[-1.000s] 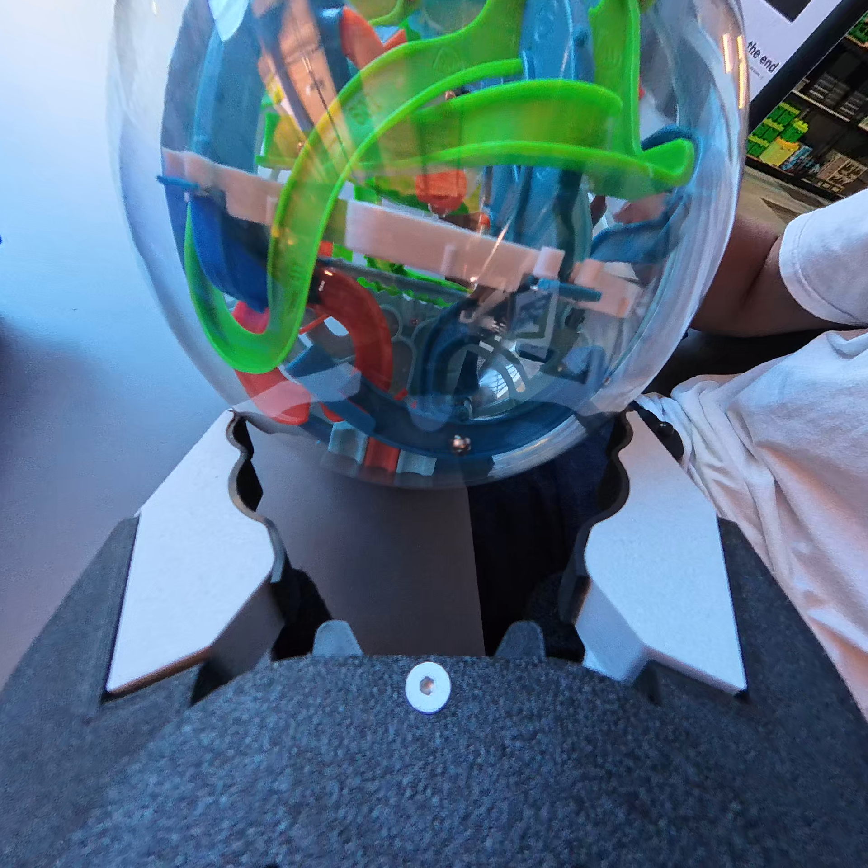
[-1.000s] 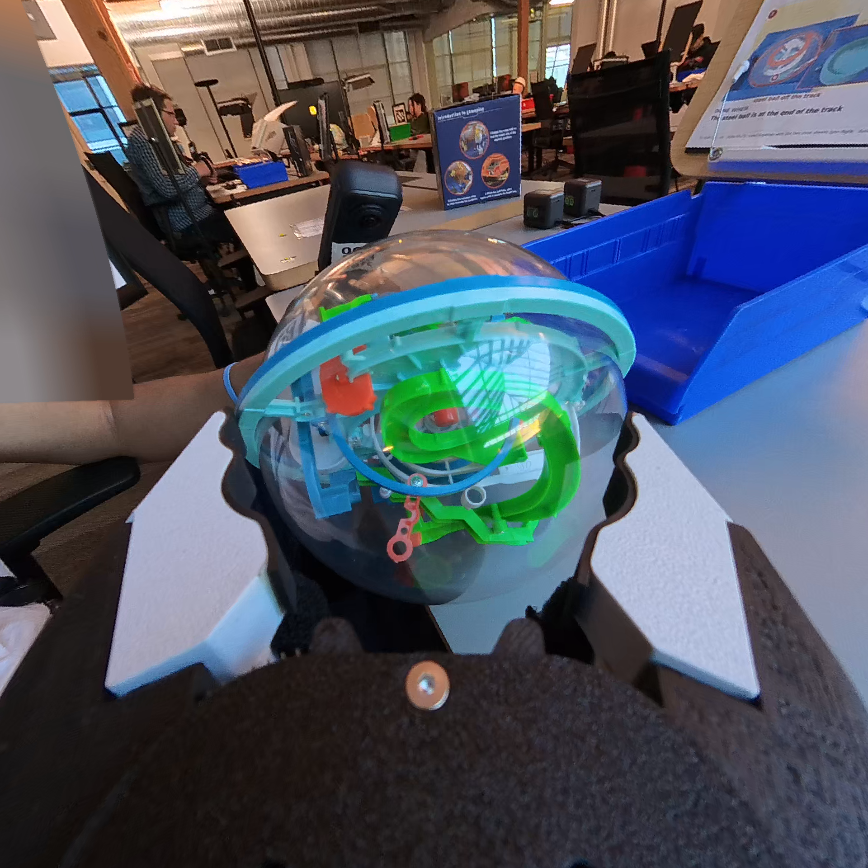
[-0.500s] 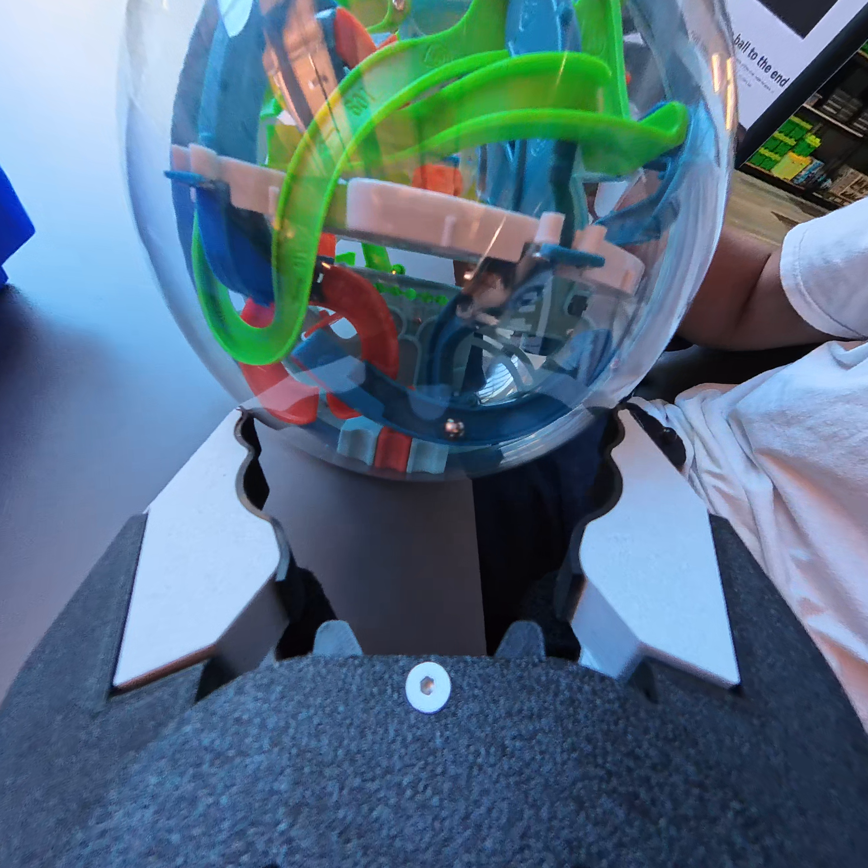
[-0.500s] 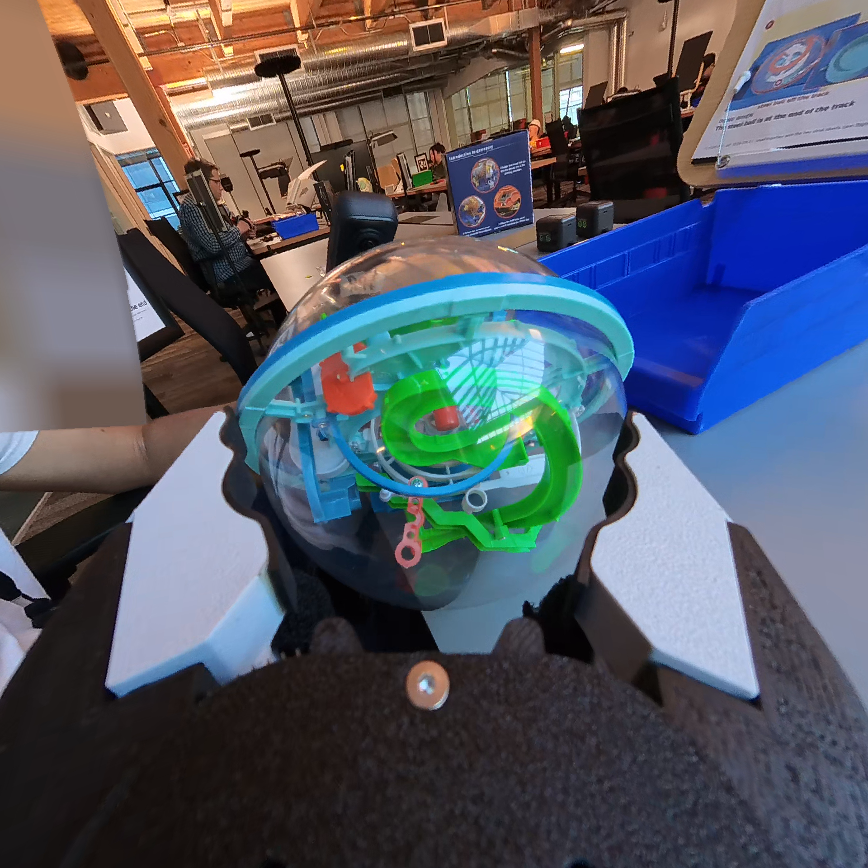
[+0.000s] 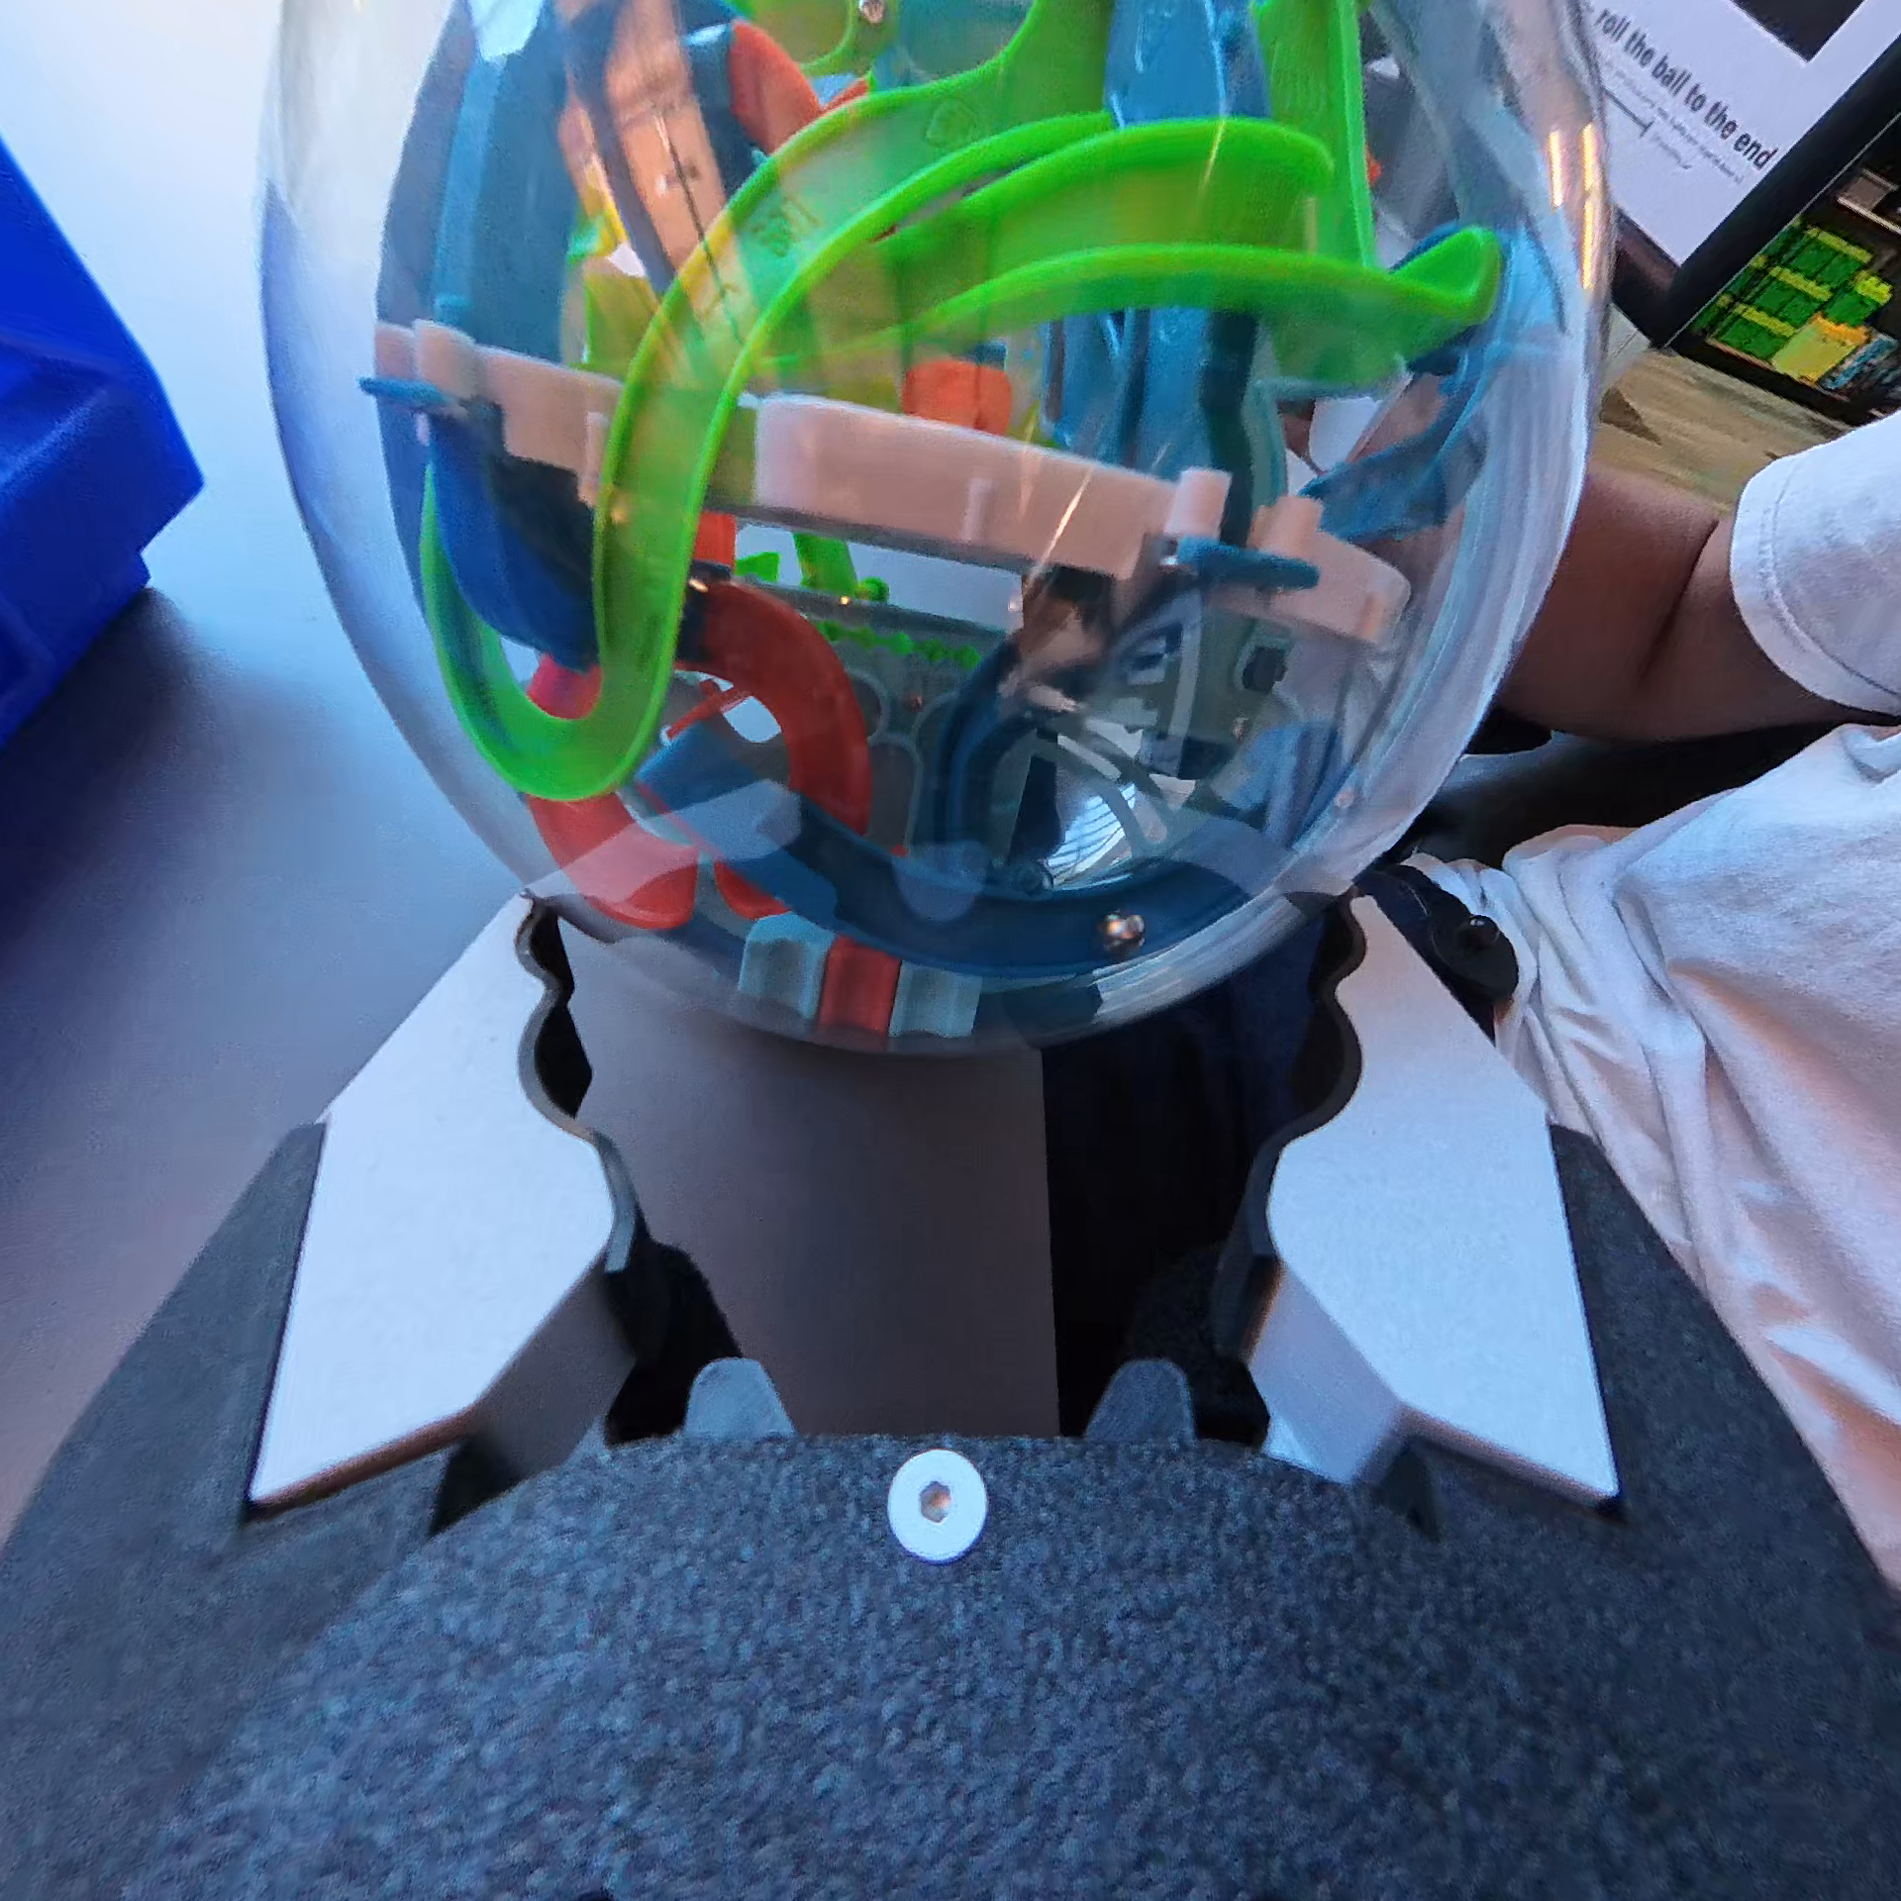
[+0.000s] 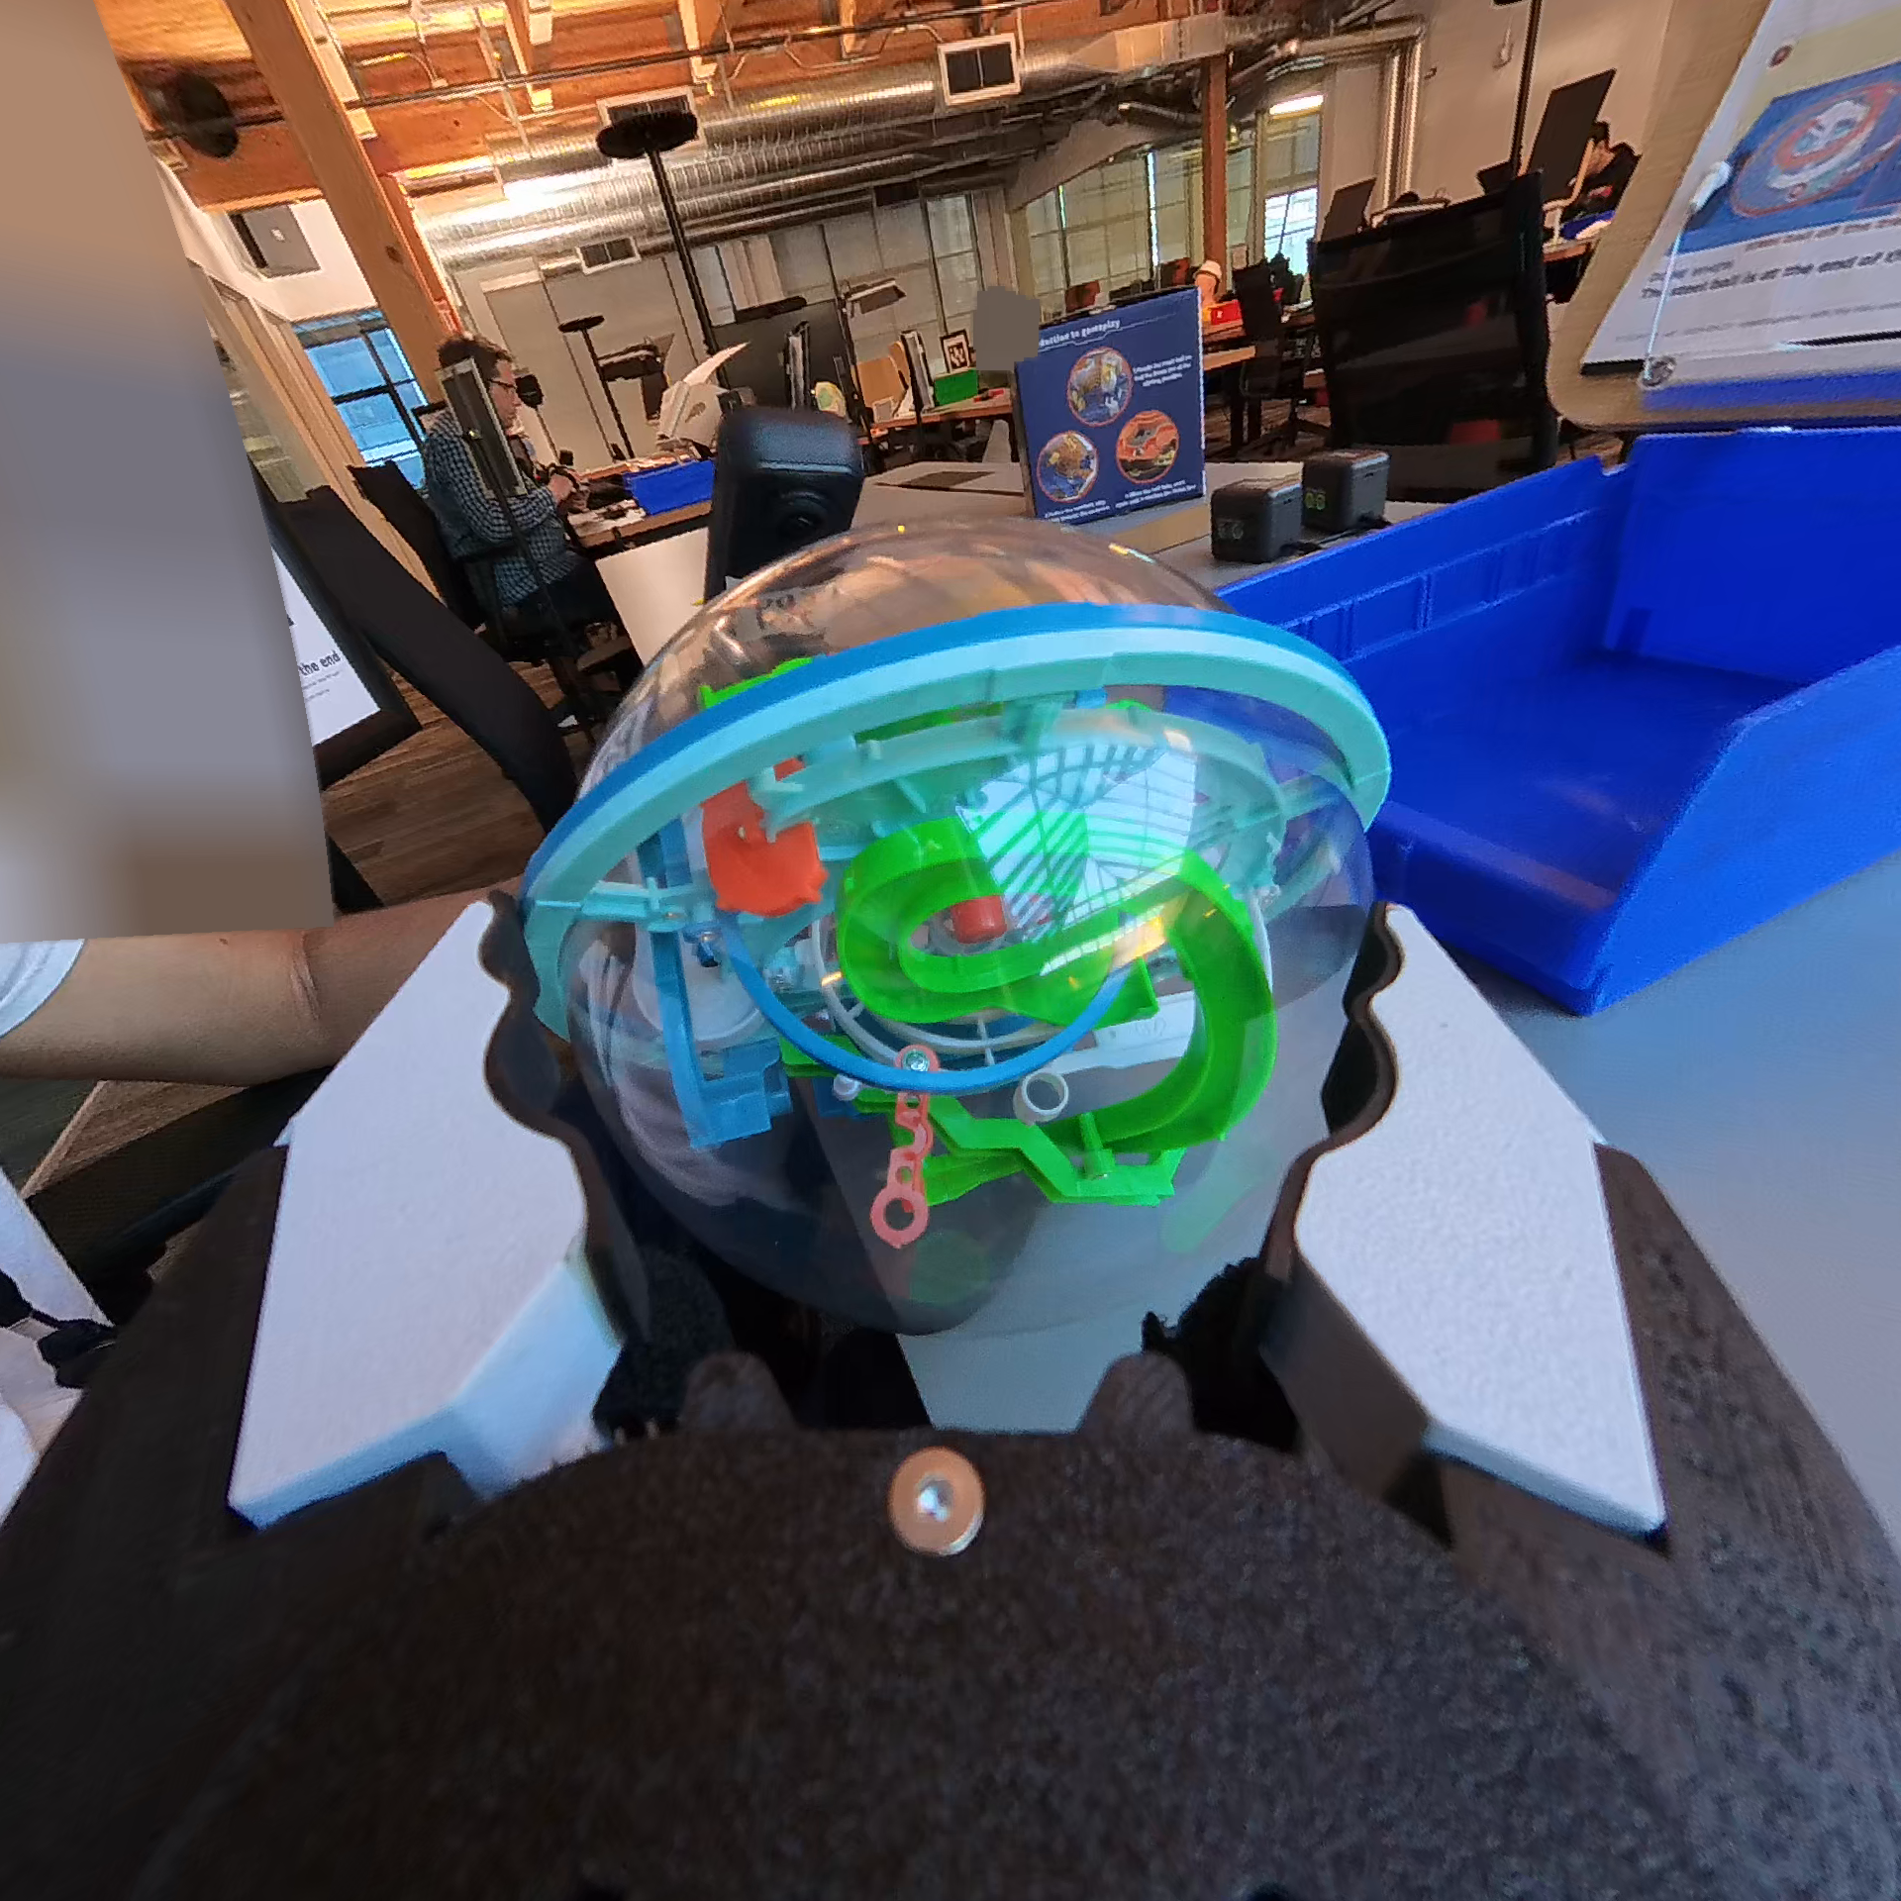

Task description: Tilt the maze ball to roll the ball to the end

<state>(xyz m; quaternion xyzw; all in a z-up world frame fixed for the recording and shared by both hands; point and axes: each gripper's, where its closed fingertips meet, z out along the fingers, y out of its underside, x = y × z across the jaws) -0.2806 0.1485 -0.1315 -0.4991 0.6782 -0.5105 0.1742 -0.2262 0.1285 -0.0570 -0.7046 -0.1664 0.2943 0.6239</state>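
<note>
The maze ball [image 5: 926, 463] is a clear sphere with green, blue, orange and pink tracks inside. My left gripper [image 5: 941, 926] grips its near lower part, with both fingertips [image 5: 535, 926] against the shell. A small steel ball [image 5: 1121, 929] sits on the dark blue track at the bottom, right of centre. In the right wrist view the maze ball [image 6: 957, 926] sits deep between the fingers of my right gripper [image 6: 946, 926], which is shut on it, its light blue equator ring tilted. The steel ball does not show in that view.
A blue bin [image 6: 1646, 720] stands on the grey table [image 6: 1697, 1080] to the right; its corner shows in the left wrist view [image 5: 62, 463]. A person's arm and white shirt [image 5: 1697, 1029] are close on the right. A black camera [image 6: 787, 494] stands behind the sphere.
The sphere has been tipped, and the right wrist view now points higher. The steel ball has rolled to the right along the dark blue bottom track.
</note>
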